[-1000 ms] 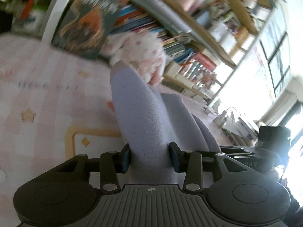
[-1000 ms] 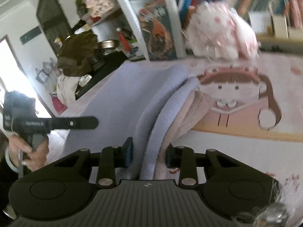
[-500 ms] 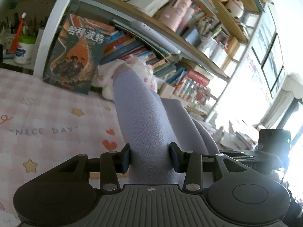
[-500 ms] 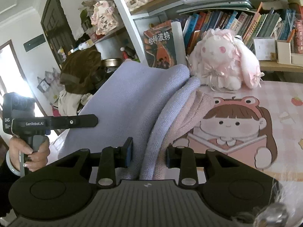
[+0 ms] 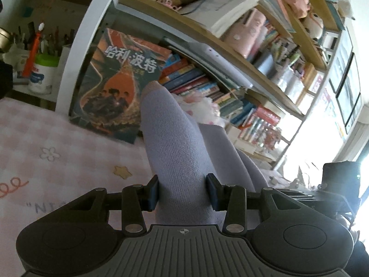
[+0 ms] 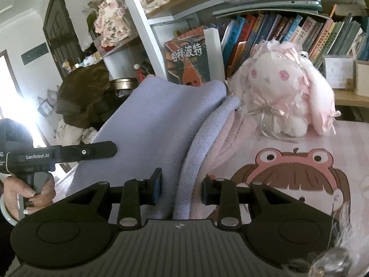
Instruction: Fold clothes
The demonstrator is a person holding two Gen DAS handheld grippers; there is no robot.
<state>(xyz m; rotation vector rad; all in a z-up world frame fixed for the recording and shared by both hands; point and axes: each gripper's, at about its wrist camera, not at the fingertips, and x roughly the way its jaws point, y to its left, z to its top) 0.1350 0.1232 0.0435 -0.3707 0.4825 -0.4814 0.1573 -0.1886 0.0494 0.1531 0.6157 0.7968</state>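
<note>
A tall bookshelf (image 5: 230, 53) packed with books fills the far side of both views, and below it spreads a pink checked mat (image 5: 57, 152) printed with stars, flowers and a cartoon girl in a frog hat. Over the mat hangs the lavender garment (image 6: 156, 124) — a soft knitted piece with a pale pink layer showing along its right edge — lifted clear of the surface and stretched between the two grippers. In the left wrist view a thick fold of the garment (image 5: 175, 152) rises straight out from between the fingers of the left gripper (image 5: 183, 192), whose pads press on the cloth from either side at a middling width; the fold runs away toward a large book (image 5: 120, 85) leaning against a white shelf post. In the right wrist view the right gripper (image 6: 181, 190) is closed on a bunched edge of the same garment, lavender and pink layers together, with the broad lavender panel spreading up and to the left. The left gripper (image 6: 57, 154) shows at the far left there, gripped by a hand (image 6: 25, 194), its fingers overlapping the panel's left edge. Just right of the garment's far end sits a white and pink plush rabbit (image 6: 283, 92) — on the mat, against the books.
</note>
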